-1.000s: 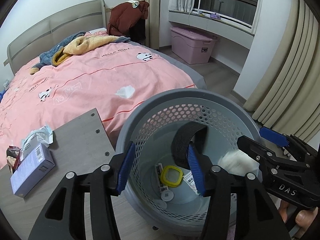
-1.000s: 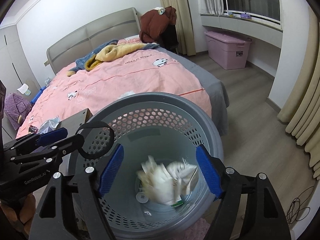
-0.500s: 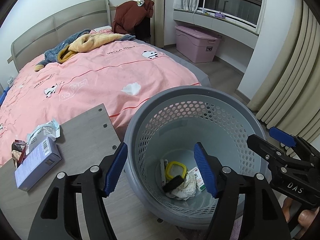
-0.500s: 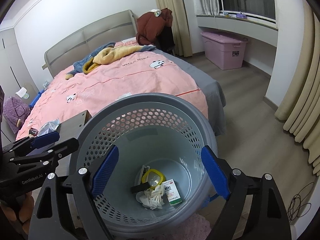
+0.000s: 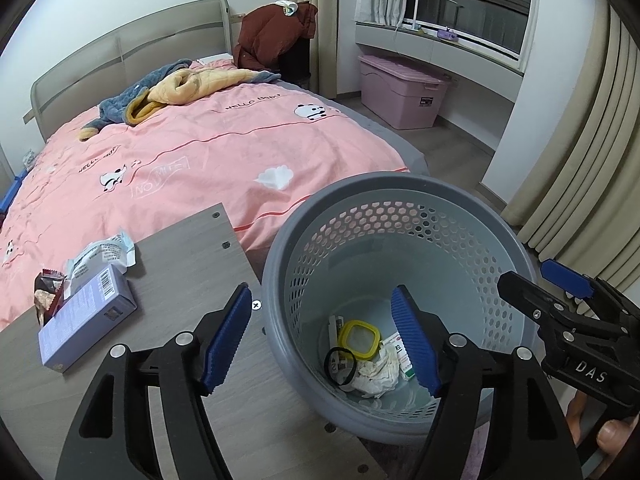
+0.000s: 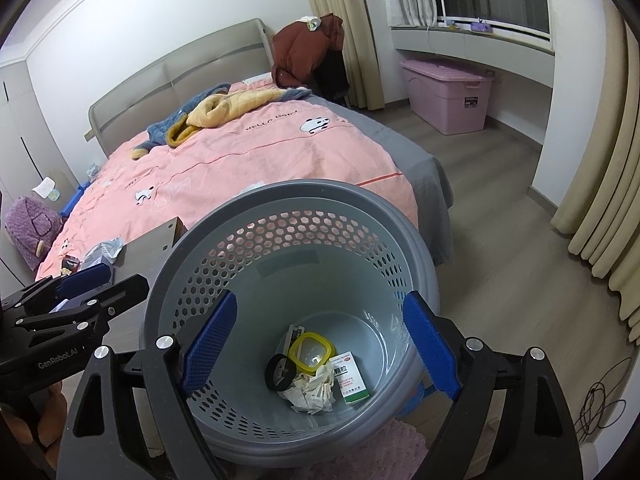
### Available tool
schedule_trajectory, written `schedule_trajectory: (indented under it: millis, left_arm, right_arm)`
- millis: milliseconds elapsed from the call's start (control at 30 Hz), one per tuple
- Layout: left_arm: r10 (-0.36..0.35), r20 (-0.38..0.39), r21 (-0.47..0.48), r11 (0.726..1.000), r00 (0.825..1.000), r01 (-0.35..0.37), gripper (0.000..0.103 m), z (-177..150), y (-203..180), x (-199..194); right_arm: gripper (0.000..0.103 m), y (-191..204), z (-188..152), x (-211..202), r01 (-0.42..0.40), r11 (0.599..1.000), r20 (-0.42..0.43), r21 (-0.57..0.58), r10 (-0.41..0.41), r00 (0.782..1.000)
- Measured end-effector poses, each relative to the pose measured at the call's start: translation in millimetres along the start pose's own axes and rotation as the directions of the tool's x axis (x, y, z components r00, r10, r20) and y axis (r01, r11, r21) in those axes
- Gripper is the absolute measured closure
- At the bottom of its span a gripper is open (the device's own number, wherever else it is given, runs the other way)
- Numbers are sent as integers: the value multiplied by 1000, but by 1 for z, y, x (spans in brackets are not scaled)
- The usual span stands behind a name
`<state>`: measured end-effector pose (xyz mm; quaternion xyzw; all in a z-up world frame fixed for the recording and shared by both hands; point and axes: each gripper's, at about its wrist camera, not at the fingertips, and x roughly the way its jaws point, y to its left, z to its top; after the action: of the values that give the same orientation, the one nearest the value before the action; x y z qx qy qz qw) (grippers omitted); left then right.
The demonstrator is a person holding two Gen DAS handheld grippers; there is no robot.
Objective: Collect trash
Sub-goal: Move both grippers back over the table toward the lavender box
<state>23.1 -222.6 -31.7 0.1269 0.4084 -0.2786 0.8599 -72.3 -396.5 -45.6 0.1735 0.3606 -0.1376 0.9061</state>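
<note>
The trash sits at the bottom of a grey basket (image 6: pixel 404 236) with a honeycomb of holes in its wall: a crumpled white tissue (image 6: pixel 310 394), a yellow-rimmed lid (image 6: pixel 310 350), a black band (image 6: pixel 280 372) and a small green and white box (image 6: pixel 352 378). The right gripper (image 6: pixel 320 344) hangs over it, jaws wide with nothing between them. The left gripper (image 5: pixel 322 340) is opening too, empty, straddling the basket's rim. More wrappers (image 5: pixel 102 256) and a purple box (image 5: pixel 86 316) lie on the wood table (image 5: pixel 188 256) beside the basket.
</note>
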Motion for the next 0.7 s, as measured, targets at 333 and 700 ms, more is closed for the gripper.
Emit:
schedule_trajectory:
  millis: [333,700]
  left_arm:
    - [26,18,-48,999,1000,-25,32,-16,25,-22]
    - [140,43,-172,976,989,-131,31,-51,97,-59]
  right_arm:
    - [18,24,-4,-7,-25,999,-1,-40,25,1000]
    - [15,84,-8,-6,-103,982,-22,-156,101,995]
